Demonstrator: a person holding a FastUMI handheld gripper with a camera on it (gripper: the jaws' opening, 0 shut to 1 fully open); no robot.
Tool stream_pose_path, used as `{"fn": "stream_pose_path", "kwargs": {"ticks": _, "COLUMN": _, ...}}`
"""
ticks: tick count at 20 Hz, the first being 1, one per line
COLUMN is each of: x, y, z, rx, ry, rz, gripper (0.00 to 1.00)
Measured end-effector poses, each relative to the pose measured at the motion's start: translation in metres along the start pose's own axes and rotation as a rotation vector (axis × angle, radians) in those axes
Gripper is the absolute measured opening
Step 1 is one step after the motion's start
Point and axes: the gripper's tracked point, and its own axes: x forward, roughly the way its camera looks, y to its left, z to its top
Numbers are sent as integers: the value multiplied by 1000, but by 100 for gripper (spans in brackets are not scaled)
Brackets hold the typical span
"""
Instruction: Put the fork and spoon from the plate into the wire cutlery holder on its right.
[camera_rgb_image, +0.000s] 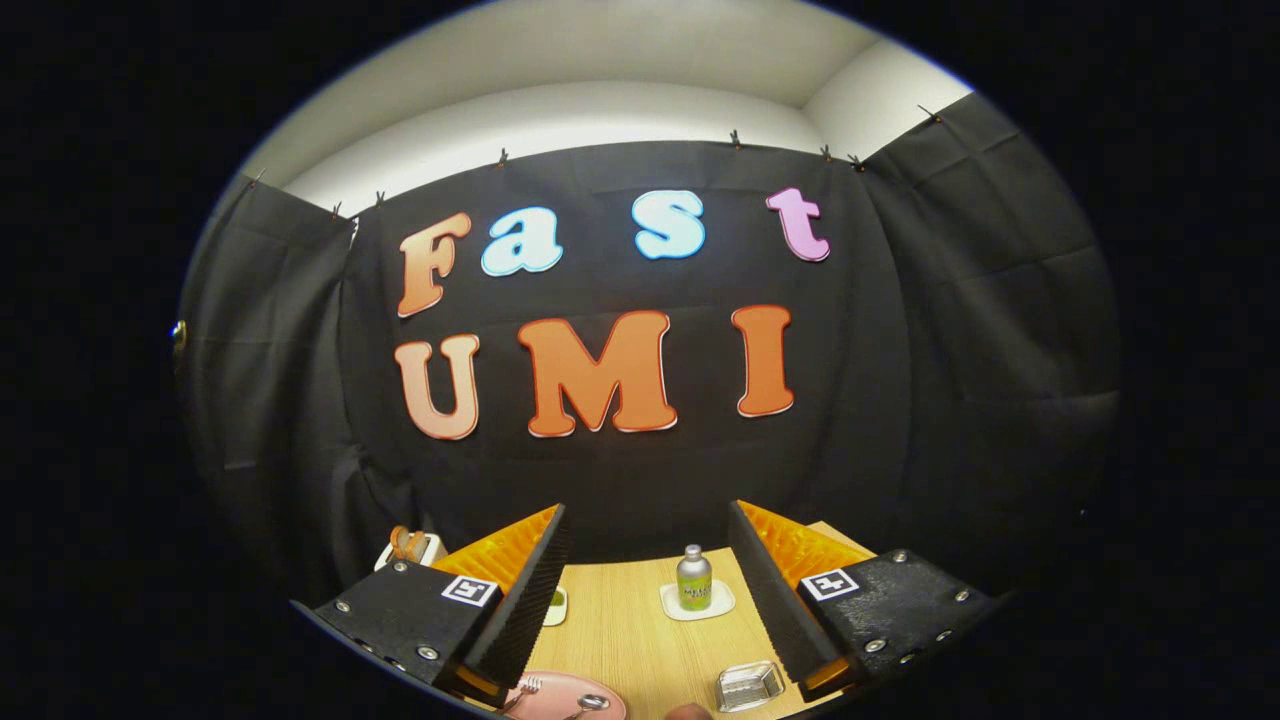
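The fork (527, 688) and the spoon (590, 704) lie side by side on the pink plate (556, 700), low between the two fingers and close under the gripper; the fork's tines and the spoon's bowl both face toward the far wall, so each long axis seems to run roughly away from the camera, the handles coming back out of sight, though too little of either shows to be sure of the exact tilt; lying flat on the plate, they look ready to be taken one at a time. To the plate's right, on the wooden table (640, 630), stands the wire cutlery holder (750, 685), just inside the right finger, mouth upward, a short carry from the plate, which I judge is why it sits there. The gripper (650, 590) hangs above the table with its jaws spread wide and nothing between them; held level and looking at the wall, it appears not yet lowered toward the cutlery. Beyond the fingers a small bottle (694, 578) stands upright on a white coaster (697, 602); a small white dish (555, 605) peeps out beside the left finger, and farther left stands a white stand with something brown on it (409, 545), too small to name.
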Motion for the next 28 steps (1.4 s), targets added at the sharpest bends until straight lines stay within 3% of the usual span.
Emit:
{"fn": "stream_pose_path", "kwargs": {"ticks": 12, "x": -11, "y": 68, "z": -145, "rx": -19, "ry": 423, "rz": 100, "gripper": 95}}
{"fn": "stream_pose_path", "kwargs": {"ticks": 18, "x": -36, "y": 94, "z": -249, "rx": -78, "ry": 739, "rz": 135, "gripper": 92}}
{"fn": "stream_pose_path", "kwargs": {"ticks": 22, "x": -64, "y": 99, "z": -313, "rx": -79, "ry": 953, "rz": 112, "gripper": 85}}
{"fn": "stream_pose_path", "kwargs": {"ticks": 28, "x": -85, "y": 99, "z": -370, "rx": -109, "ry": 1103, "rz": 44, "gripper": 78}}
